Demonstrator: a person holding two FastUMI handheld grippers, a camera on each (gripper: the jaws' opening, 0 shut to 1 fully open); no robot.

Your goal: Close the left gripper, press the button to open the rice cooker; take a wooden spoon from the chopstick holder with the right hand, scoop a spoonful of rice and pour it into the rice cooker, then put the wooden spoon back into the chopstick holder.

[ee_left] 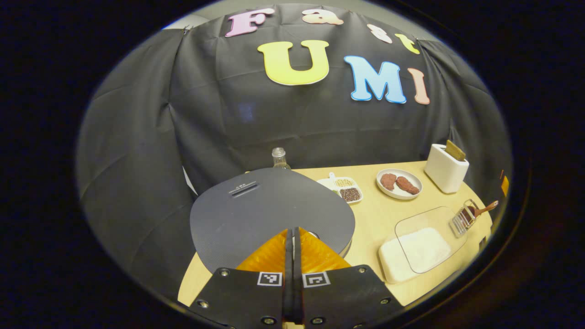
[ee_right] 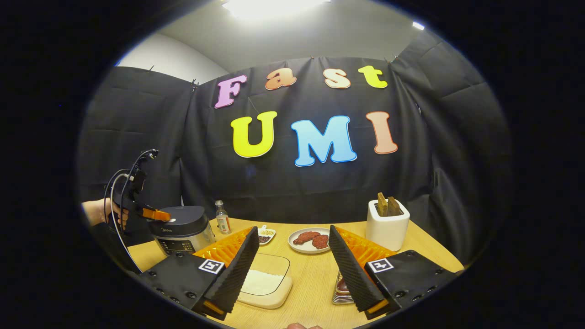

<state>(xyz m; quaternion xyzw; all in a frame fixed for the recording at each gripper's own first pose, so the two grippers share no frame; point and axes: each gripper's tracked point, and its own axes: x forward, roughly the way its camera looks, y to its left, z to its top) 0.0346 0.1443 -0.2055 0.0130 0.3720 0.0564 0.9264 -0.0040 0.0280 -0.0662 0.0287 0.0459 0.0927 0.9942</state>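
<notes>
In the left gripper view, the left gripper [ee_left: 293, 237] has its two orange-backed fingers pressed flat together with nothing between them, their tips poised over the near edge of the dark grey, rounded lid of the rice cooker [ee_left: 269, 212], which is down; whether the tips touch it cannot be told. Behind the cooker stands a small clear glass bottle [ee_left: 279, 158]. To the right on the pale wooden table [ee_left: 374, 219] lie a white divided dish of beans and seeds [ee_left: 345, 188], a white round plate with two pieces of reddish-brown meat [ee_left: 399, 183], and a white toaster holding a brown slice [ee_left: 446, 167]. Nearer, a clear-lidded container of white rice [ee_left: 413, 253] sits beside the wire chopstick holder [ee_left: 461, 218], from which the wooden spoon [ee_left: 482, 210] sticks out at a slant. In the right gripper view, the right gripper [ee_right: 292, 269] hangs above the table with its ribbed black fingers spread wide and nothing between them. The rice container shows between them to the left, and the wire holder is partly hidden behind the right finger. Far left, a hand [ee_right: 107, 212] holds the left gripper against the top front of the silver-bodied cooker.
</notes>
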